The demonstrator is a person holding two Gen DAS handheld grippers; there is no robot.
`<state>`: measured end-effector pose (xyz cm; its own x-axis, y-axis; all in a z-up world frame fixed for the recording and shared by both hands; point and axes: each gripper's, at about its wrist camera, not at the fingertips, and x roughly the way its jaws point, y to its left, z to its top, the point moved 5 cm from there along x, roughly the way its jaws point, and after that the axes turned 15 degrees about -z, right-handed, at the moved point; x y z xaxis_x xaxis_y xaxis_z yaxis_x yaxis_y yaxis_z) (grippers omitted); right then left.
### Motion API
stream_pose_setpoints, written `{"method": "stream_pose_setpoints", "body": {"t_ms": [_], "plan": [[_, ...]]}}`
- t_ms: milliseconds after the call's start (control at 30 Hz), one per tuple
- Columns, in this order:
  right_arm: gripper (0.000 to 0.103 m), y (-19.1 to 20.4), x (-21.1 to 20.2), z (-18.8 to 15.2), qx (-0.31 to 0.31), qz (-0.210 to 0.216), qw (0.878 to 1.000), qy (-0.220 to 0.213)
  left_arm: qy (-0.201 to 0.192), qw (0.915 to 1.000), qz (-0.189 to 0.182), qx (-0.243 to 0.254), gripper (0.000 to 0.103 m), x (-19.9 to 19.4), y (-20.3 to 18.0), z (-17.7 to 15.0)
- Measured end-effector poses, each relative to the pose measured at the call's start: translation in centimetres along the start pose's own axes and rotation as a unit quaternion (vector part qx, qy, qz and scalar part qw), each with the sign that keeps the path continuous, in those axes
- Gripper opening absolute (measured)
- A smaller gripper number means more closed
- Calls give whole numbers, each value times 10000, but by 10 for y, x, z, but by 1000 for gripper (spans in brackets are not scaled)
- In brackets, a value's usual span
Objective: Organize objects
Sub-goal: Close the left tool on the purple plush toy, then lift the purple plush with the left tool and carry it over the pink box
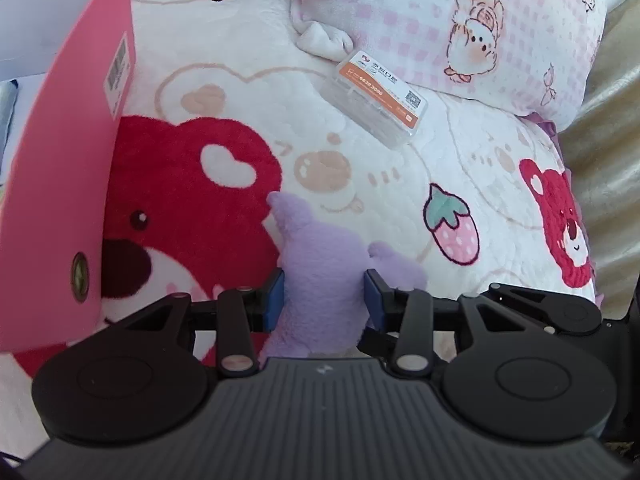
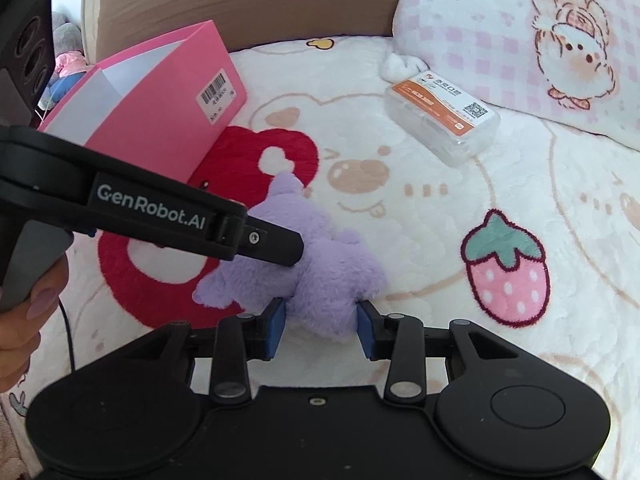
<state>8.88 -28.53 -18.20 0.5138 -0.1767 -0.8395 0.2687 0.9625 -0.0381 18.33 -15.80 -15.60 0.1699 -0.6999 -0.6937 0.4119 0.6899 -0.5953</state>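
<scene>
A purple plush toy stands between the blue pads of my left gripper, which is shut on its body. In the right wrist view the same plush toy lies on the cartoon blanket. My right gripper holds its near end, with both pads against the fur. One finger of the left gripper presses into the toy from the left. A hand holds that gripper's handle.
A pink folder stands open at the left, also visible as the pink folder. A clear plastic box with an orange label lies near a white cloth and a pink checked pillow.
</scene>
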Motion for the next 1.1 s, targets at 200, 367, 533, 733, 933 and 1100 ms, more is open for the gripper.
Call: {"method": "stream_pose_setpoints", "body": {"t_ms": [200,367,533,733,933,1100], "plan": [[44,12,-15,-7,-78,12,9999,-129,30,9999,-93,-98,40,-18,-2,-10],[45,19,-29,-14,-177,119,9997,-71,113,9997,-142,-146,40,-32,-5,-21],[45,25,-51,-23,-326,138,9994,-6,254,9993,-233,-173,40,-48,-15,-33],[48,38,-73,-23,-555,131,9984,-68,173,9997,-145,-32,41,-72,-26,-38],[51,48,-91,-23,-658,254,9975,13,120,9997,-191,38,42,-100,-37,-43],[62,57,-115,-22,-781,366,9963,-51,89,9994,-288,147,42,-122,-49,-49]]}}
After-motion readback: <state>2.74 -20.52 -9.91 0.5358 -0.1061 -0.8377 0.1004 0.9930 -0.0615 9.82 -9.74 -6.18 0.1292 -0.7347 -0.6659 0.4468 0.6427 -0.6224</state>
